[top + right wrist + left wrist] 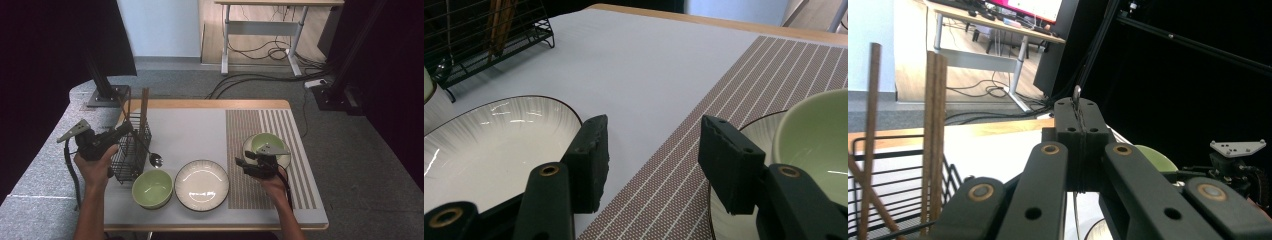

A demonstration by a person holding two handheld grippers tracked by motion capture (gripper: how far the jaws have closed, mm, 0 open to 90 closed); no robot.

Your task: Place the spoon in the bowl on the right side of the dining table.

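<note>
In the left gripper view the left claw (1081,125) hides most of the spoon (1076,95). In the right gripper view the frame's right edge cuts the green bowl (814,135), and the left edge cuts the white plate (489,145).

Lab or office-type recording room, not a home. Landmark: wooden-edged table (210,104) on grey carpet (350,150). Beyond it, a height-adjustable desk (260,30) with loose cables (265,52) beneath. Black curtains (395,60) to both sides of the table; a black stand foot (106,95) near its far-left corner.
</note>
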